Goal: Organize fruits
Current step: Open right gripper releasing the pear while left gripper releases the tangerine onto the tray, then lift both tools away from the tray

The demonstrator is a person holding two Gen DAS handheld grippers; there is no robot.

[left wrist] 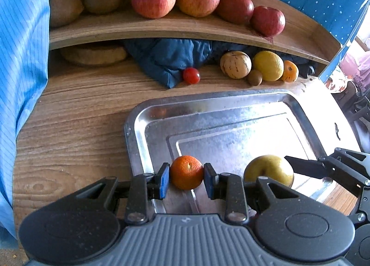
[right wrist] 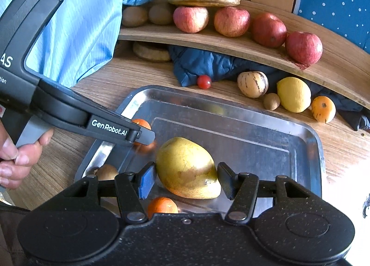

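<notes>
A steel tray (left wrist: 129,127) lies on the wooden table. My left gripper (left wrist: 186,180) is shut on a small mandarin (left wrist: 186,172) over the tray's near left corner, with a blue pad against each side. In the right wrist view this gripper (right wrist: 143,136) reaches in from the left with the mandarin (right wrist: 141,123). My right gripper (right wrist: 186,179) is shut on a yellow-green fruit (right wrist: 187,168) that rests on the tray (right wrist: 319,141). One of its fingers (left wrist: 300,166) touches that fruit (left wrist: 269,170) in the left wrist view.
Another mandarin (right wrist: 161,204) and a brown kiwi (right wrist: 106,172) lie at the tray's near edge. Behind the tray are a cherry tomato (right wrist: 204,82), a striped melon (right wrist: 252,84), a lemon (right wrist: 293,94) and blue cloth (right wrist: 208,62). A curved shelf (right wrist: 208,41) holds apples, kiwis and bananas.
</notes>
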